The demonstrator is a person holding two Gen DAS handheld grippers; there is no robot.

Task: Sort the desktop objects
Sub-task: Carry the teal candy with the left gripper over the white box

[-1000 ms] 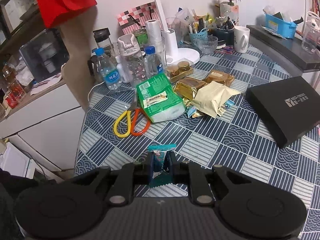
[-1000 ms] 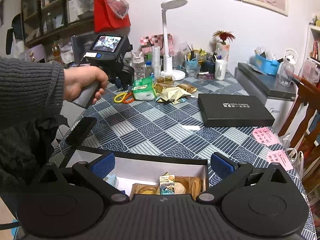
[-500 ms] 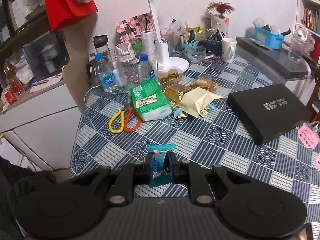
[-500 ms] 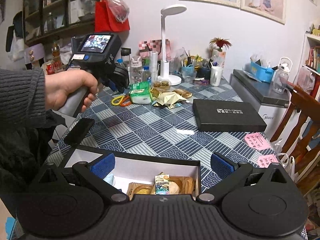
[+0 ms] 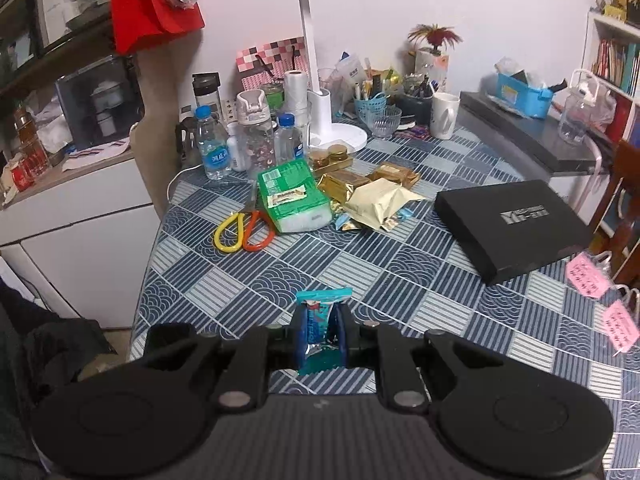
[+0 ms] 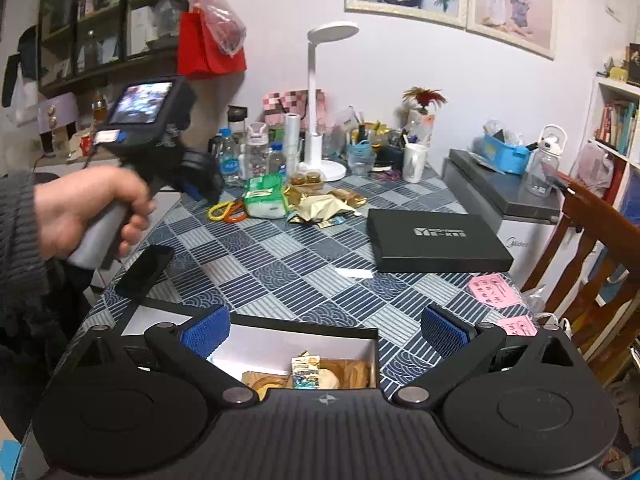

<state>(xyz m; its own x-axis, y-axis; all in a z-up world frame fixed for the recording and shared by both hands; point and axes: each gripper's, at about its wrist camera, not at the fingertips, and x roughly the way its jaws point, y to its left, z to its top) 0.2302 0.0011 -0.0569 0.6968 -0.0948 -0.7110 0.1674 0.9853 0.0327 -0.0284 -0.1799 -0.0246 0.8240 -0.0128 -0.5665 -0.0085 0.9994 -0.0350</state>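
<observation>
Fingers on my left gripper [image 5: 320, 338] are clenched on a small teal packet [image 5: 322, 320], held upright above the near part of the worktop [image 5: 400, 264]; the right gripper [image 6: 322, 330] hangs released, its blue pads wide apart over the open box [image 6: 304, 330] at the near edge.

Biggest risk, as I judge it: the two grippers share the space over that box. If I bring the left one across to drop the packet, it could knock the right one or catch the box's black rim and shove the box toward the worktop edge, which looks close.

Next, the box itself. It already holds pastries [image 6: 344, 376] and a small carton [image 6: 306, 370] standing on top of them. From the right view I cannot see how much room is left, so a careless release could land the packet on the carton and tip it, or let it bounce out.

Then the phone [image 6: 146, 270], lying dark beside the box's far left corner, right on my left gripper's likely path; a low swing could sweep it off.

Smallest, the packet: glossy film, pinched near its middle with the crimped top free. It may slide or twist between the fingers if I move fast, and it could cling to a pad on release.
</observation>
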